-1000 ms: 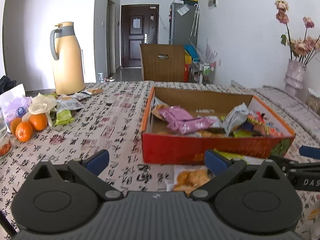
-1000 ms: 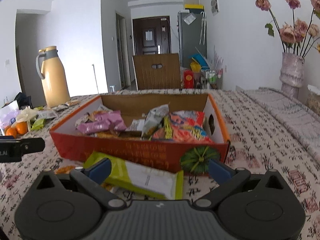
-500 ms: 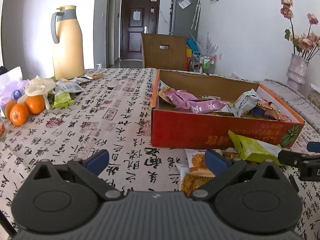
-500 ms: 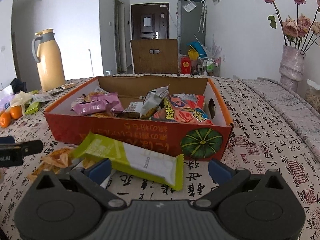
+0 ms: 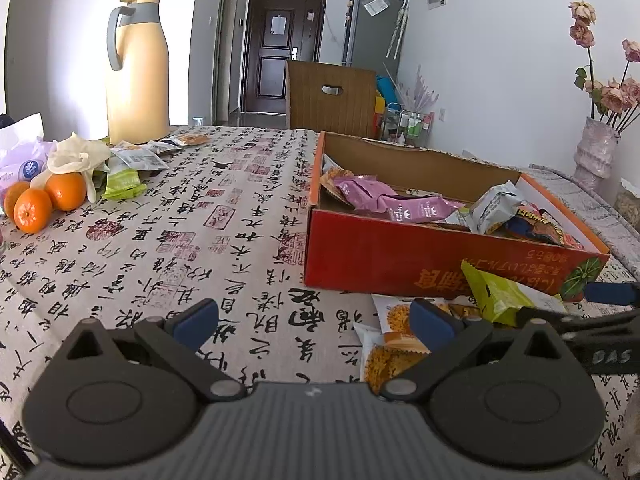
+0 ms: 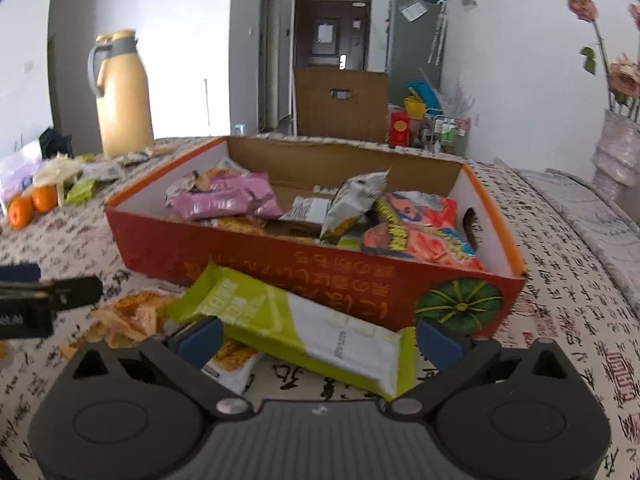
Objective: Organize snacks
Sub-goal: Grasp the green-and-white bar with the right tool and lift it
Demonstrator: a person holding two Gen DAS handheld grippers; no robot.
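Observation:
A red cardboard box (image 6: 360, 276) (image 5: 400, 260) on the table holds several snack packs, purple ones at the left and a red bag at the right. A green and white snack pack (image 6: 304, 332) lies on the table against the box's near wall, between the fingers of my open right gripper (image 6: 320, 338); it also shows in the left wrist view (image 5: 500, 300). Orange snack packets (image 5: 392, 348) (image 6: 132, 316) lie beside it. My left gripper (image 5: 312, 318) is open and empty over the tablecloth, left of those packets.
A yellow thermos jug (image 5: 136, 72) stands at the far left. Oranges (image 5: 44, 200), loose wrappers and a green packet (image 5: 124, 182) lie near it. A vase of pink flowers (image 5: 596, 144) stands at the far right. A wooden chair (image 5: 332, 100) is behind the table.
Both grippers have drawn back and risen a little, so the box looks further off. The green pack now lies between my right fingers. Both grippers stay open.

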